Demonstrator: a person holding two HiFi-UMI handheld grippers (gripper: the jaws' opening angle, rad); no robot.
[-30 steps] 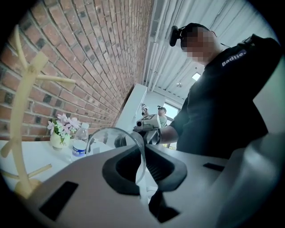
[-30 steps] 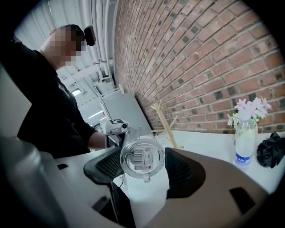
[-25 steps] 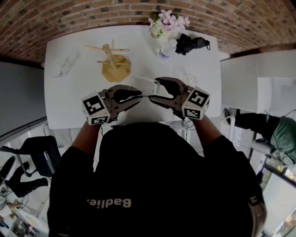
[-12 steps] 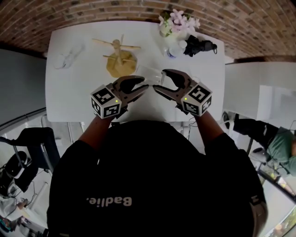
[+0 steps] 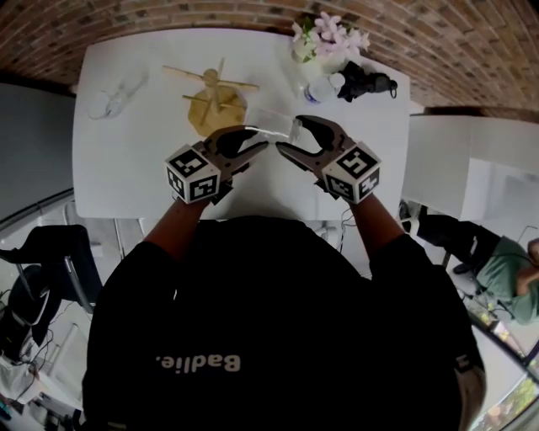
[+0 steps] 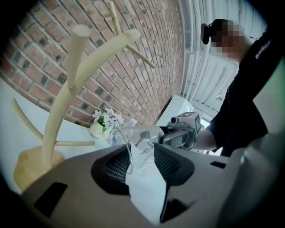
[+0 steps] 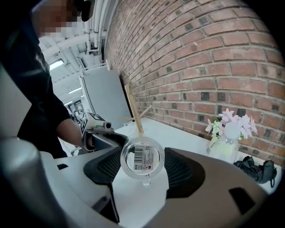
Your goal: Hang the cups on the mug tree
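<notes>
Head view: both grippers meet tip to tip above the near half of the white table (image 5: 143, 168), with the clear cup (image 5: 274, 124) lying sideways in the air between them; grip state is not readable from up there. Right gripper view settles it: right gripper (image 7: 142, 167) is clamped on the cup, barcode-labelled base facing the camera, handle pointing down, both pads against the glass. Left gripper view: left gripper (image 6: 141, 160) jaws have just been opening and are spread, the cup's rim end sits between them, pads not pressing. Only the head view shows the second cup (image 5: 114, 99), lying near the table's far left corner. Mug tree (image 5: 215, 99) stands just beyond the left gripper, all pegs bare. Flower vase (image 5: 324, 38), bottle (image 5: 318, 88) and a black object (image 5: 366, 82) crowd the far right corner by the brick wall (image 5: 168, 17). Open tabletop left of the tree; the near table edge runs right under the wrists.
</notes>
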